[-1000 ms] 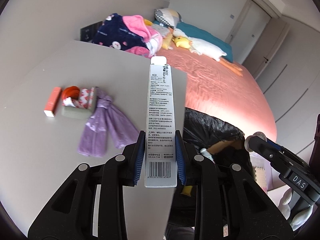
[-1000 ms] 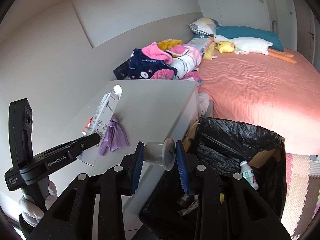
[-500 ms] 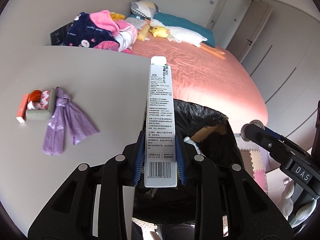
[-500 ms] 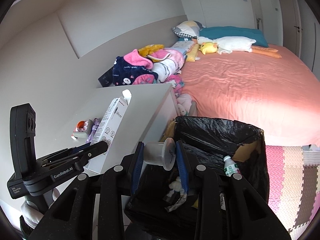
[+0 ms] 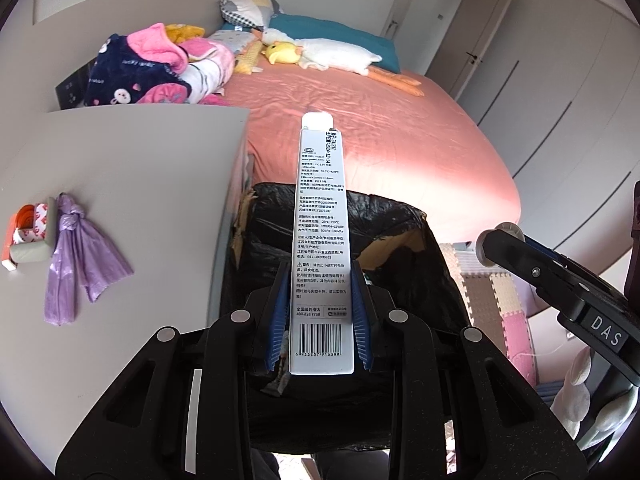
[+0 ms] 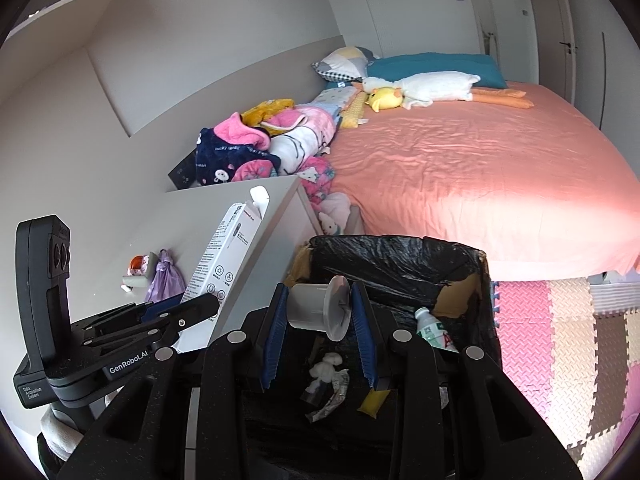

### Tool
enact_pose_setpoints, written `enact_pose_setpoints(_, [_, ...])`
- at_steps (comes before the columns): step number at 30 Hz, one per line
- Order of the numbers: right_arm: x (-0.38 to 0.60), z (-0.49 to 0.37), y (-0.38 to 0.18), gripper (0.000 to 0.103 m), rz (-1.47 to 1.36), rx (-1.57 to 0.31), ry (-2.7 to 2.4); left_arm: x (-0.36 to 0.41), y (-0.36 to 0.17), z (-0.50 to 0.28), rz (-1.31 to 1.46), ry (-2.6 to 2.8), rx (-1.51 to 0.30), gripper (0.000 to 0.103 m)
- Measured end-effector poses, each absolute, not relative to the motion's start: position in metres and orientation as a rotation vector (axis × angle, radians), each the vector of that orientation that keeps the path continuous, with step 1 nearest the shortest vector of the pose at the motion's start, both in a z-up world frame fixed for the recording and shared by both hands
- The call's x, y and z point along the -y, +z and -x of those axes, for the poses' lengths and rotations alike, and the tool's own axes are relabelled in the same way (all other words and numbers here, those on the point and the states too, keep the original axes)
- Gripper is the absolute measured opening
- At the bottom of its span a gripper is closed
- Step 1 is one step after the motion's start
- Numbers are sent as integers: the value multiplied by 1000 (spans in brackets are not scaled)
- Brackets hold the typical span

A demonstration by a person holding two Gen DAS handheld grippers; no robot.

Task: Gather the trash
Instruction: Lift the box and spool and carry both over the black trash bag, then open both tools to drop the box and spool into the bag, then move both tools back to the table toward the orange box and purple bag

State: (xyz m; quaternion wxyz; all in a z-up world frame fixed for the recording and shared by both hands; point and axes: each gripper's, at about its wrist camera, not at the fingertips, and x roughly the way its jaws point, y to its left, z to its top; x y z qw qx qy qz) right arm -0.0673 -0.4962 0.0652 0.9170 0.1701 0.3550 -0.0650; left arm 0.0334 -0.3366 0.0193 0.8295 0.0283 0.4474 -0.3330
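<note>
My left gripper is shut on a long white printed box, held upright over the black-lined trash bin; the box also shows in the right wrist view. My right gripper is shut on a small grey plastic spool, above the open bin. Inside the bin lie a bottle, crumpled paper and a yellow packet. A purple knotted bag and a small pile of wrappers lie on the grey table.
The bin stands between the table's edge and a bed with a pink sheet. Clothes and plush toys lie at the bed's head. Foam floor mats lie to the right.
Both grippers have moved right, from over the table to above the bin, each still holding its item. The bin's inside now shows below the right gripper.
</note>
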Motion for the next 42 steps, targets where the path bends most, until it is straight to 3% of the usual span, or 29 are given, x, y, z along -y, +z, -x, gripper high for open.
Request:
enact_pose_setpoints(21, [528, 72, 48, 34, -401, -759, -204, 374, -6, -34, -126, -775, -1015, 29])
enact_pose_setpoints(22, [528, 72, 48, 34, -402, -759, -204, 375, -7, -35, -129, -777, -1021, 31])
enact_pose_setpoints(23, [528, 72, 49, 34, -403, -756, -204, 376, -8, -36, -134, -771, -1030, 41])
enact_pose_setpoints(24, [528, 72, 50, 36, -406, -750, -207, 377, -9, -38, -139, -755, -1040, 72])
enact_pose_setpoints(25, [529, 73, 51, 53, -411, -749, -221, 376, -9, -40, -147, -728, -1041, 98])
enact_pose_setpoints(27, [530, 77, 56, 79, -413, -718, -258, 373, -4, -40, -154, -694, -997, 96])
enact_pose_setpoints(42, [518, 69, 58, 80, -406, -728, -223, 338, 8, -52, -89, -651, -962, 96])
